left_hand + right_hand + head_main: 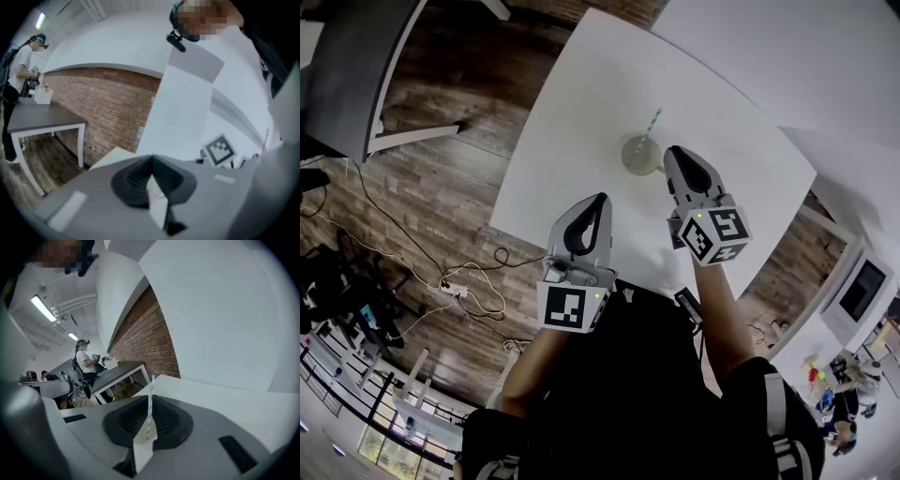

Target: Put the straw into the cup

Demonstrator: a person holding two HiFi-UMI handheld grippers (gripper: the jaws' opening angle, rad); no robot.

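A cup stands on the white table, and a striped straw stands in it, leaning up and to the right. My right gripper is shut just right of the cup, apart from the straw, with nothing in its jaws. In the right gripper view the straw and part of the cup show through the thin slit of the shut gripper. My left gripper is shut and empty near the table's front edge, lower left of the cup. In its own view that gripper shows only white table through the slit.
A dark table stands at the far left, with cables on the wooden floor beside it. Another white surface lies past the table's far right side. A person stands by a dark table along a brick wall.
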